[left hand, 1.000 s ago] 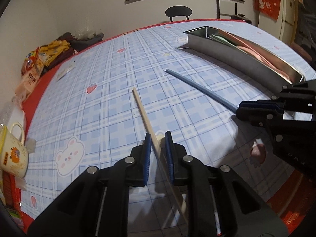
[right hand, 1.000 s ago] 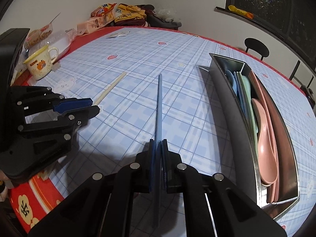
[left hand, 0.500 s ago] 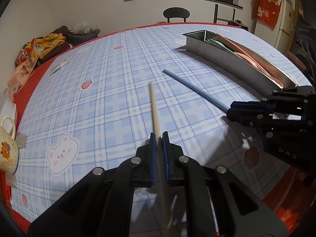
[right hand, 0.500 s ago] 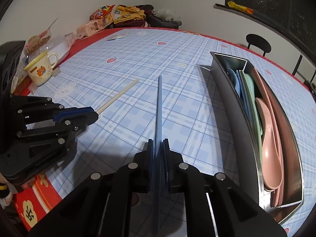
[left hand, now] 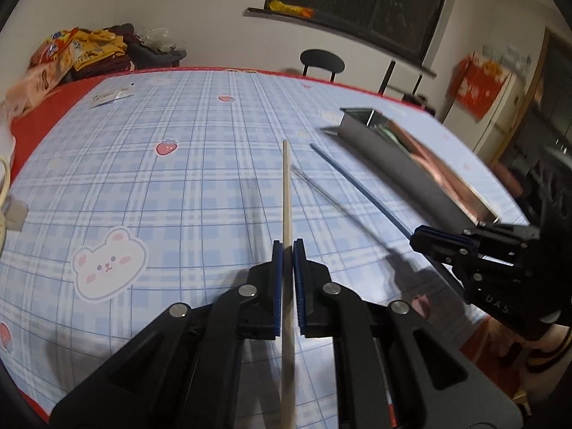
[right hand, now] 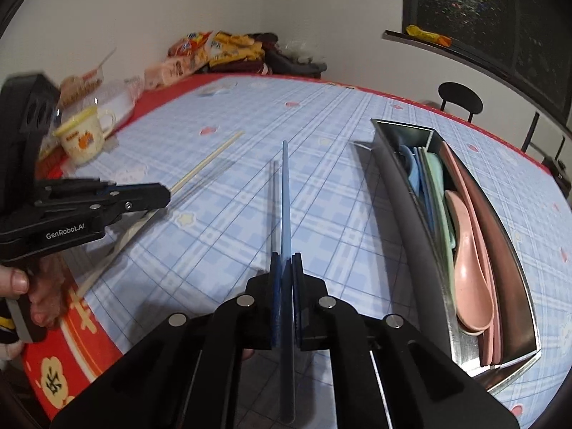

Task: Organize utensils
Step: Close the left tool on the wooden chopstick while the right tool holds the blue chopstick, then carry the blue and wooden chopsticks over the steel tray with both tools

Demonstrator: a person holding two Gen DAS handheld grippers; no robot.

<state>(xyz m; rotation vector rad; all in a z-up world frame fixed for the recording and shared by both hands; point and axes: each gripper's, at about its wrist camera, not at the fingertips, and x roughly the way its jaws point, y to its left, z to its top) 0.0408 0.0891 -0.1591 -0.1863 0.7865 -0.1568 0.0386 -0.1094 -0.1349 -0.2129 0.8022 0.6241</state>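
Observation:
My left gripper [left hand: 287,250] is shut on a cream wooden chopstick [left hand: 286,193] and holds it lifted above the checked tablecloth; it also shows in the right wrist view [right hand: 205,161]. My right gripper [right hand: 285,262] is shut on a blue chopstick [right hand: 285,196], lifted off the cloth with its shadow below; it shows in the left wrist view [left hand: 357,193] too. A long metal tray [right hand: 404,214] to the right holds blue, green and pink spoons [right hand: 468,246] and chopsticks. The right gripper appears at the right of the left wrist view [left hand: 422,239].
A yellow-rimmed mug [right hand: 84,139] and plastic containers stand at the table's left edge. Snack bags [right hand: 214,50] and dark cloth lie at the far corner. A paper slip [left hand: 111,96] lies on the cloth. A black chair [right hand: 459,98] stands beyond the table.
The left gripper closed on the cream chopstick and raised it off the cloth. Both grippers rose and tilted up; the blue chopstick lifted clear of the table.

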